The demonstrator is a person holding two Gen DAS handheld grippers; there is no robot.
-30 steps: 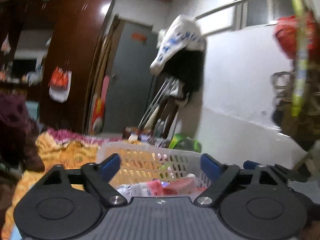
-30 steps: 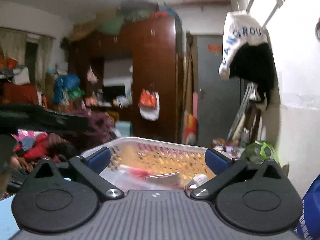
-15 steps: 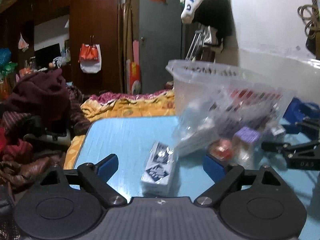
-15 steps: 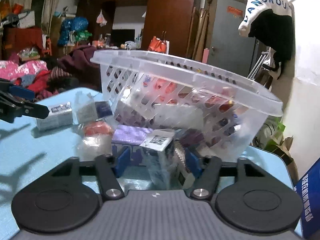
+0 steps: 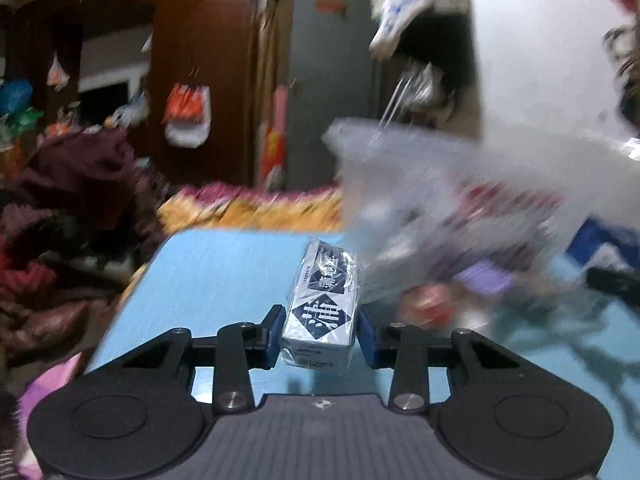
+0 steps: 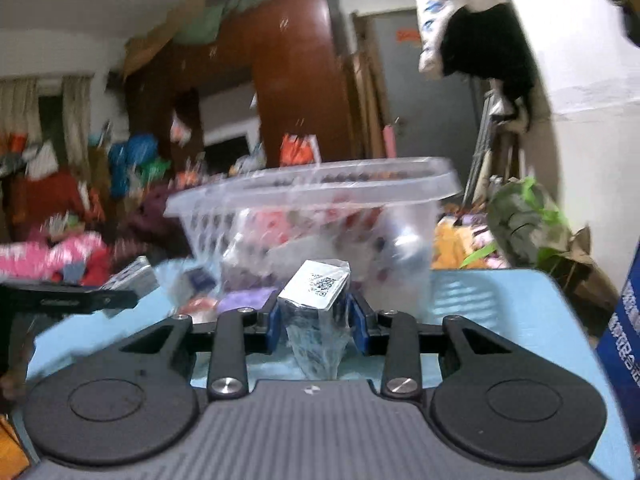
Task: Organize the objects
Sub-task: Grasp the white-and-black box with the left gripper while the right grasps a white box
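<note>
A white and dark-blue box in clear wrap lies on the blue table. My left gripper has its jaws closing on the box, and both blue pads touch its sides. A small wrapped box with a QR label sits between the pads of my right gripper, which is shut on it. Behind both stands a clear plastic basket full of packets, blurred in the left wrist view. The left gripper's arm shows at the left of the right wrist view.
A purple box and a red item lie on the table beside the basket. A blue carton stands at the table's right edge, with a green bag beyond it. Piled clothes lie left of the table.
Both grippers came down from above the basket to the table. Each was wide open and has closed on a box lying in front of the basket.
</note>
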